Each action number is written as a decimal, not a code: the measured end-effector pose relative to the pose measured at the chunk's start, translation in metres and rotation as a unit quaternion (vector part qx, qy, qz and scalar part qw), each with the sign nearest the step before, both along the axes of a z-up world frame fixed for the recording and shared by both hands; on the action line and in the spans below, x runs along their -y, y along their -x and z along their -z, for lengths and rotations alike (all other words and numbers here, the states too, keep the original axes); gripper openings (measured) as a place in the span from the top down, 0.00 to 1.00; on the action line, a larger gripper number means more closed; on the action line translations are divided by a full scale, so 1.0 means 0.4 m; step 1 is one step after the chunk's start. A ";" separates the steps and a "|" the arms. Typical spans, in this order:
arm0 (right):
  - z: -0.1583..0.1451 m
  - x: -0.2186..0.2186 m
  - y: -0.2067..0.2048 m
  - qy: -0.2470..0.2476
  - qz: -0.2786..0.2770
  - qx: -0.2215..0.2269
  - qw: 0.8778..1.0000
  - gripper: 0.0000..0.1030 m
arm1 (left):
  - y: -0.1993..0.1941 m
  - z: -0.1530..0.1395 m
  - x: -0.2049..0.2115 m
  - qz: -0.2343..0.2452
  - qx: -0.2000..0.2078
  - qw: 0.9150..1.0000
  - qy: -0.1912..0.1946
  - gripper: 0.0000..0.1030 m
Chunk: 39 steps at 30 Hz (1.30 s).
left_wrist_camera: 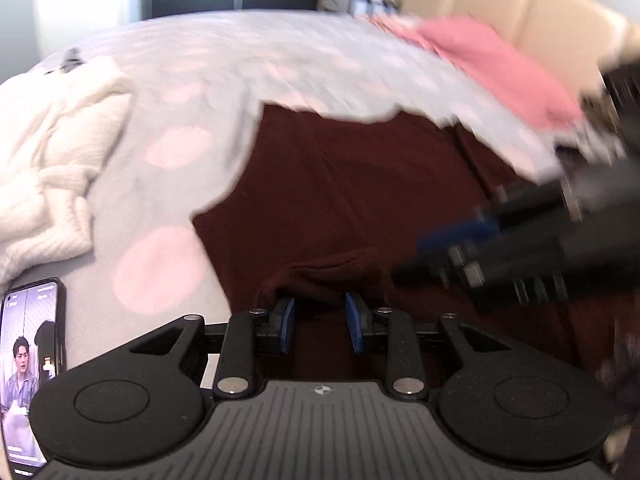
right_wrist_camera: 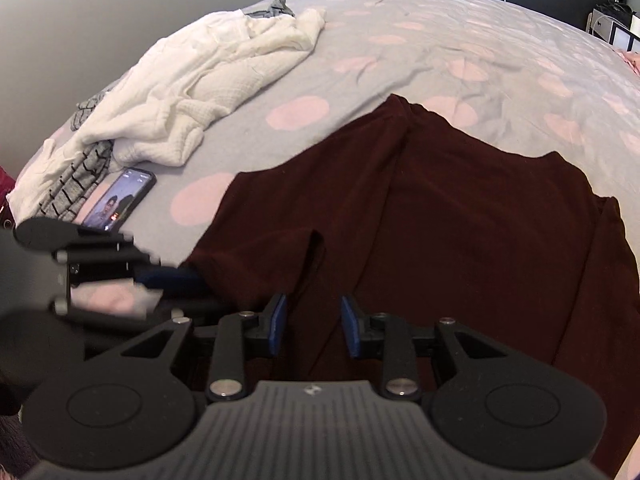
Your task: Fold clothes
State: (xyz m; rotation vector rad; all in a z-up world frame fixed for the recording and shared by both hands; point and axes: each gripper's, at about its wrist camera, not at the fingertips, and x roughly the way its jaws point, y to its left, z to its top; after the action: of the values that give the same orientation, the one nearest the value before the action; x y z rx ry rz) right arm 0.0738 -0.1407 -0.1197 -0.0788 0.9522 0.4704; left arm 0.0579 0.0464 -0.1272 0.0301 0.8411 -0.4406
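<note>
A maroon garment [right_wrist_camera: 460, 208] is lying spread on the bed [right_wrist_camera: 420, 40], its near edge reaching toward both cameras. One side panel is already lying doubled over the body, leaving a long crease running away from the viewer, and a bunched fold of cloth [left_wrist_camera: 324, 276] is sitting just ahead of the left hand-held gripper [left_wrist_camera: 320, 322].

The left hand-held gripper is hanging with its jaws parted and nothing between the blue pads; the cloth is just beyond their tips, not pinched. The right hand-held gripper [right_wrist_camera: 313, 326] is likewise spread wide and empty, hovering over the near hem. In the left view the right one is smeared by motion, so how close it sits to the fabric is hard to judge there.

The step in hand looks like a fold of the maroon garment partway through, with both tools poised at the near edge. This would fit either reaching in for a fresh grip or letting go after laying a fold. If another fold is wanted, it calls for both sets of jaws closing on the near edge, well apart, and carrying it evenly so that the cloth is lying flat.

A white garment [right_wrist_camera: 192, 80] is lying crumpled at the far side, well apart, with a phone [right_wrist_camera: 120, 200] near it.
</note>
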 end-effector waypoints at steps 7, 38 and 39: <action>0.009 0.000 0.024 -0.005 -0.025 -0.003 1.000 0.64 | -0.035 -0.032 -0.023 -0.081 0.019 0.995 0.051 0.63; 0.047 0.014 0.184 -0.053 -0.052 -0.049 0.996 0.96 | 0.186 -0.023 -0.064 -0.006 -0.102 0.994 -0.039 0.93; 0.043 0.018 0.189 -0.058 -0.050 -0.051 0.996 0.96 | 0.187 -0.023 -0.066 -0.005 -0.104 0.994 -0.036 0.94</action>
State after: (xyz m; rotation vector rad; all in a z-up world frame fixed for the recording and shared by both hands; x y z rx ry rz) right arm -0.0017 -0.1479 -0.1368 0.0029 1.0212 0.6259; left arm -0.0170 0.0730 -0.1180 0.0478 1.0619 -0.4082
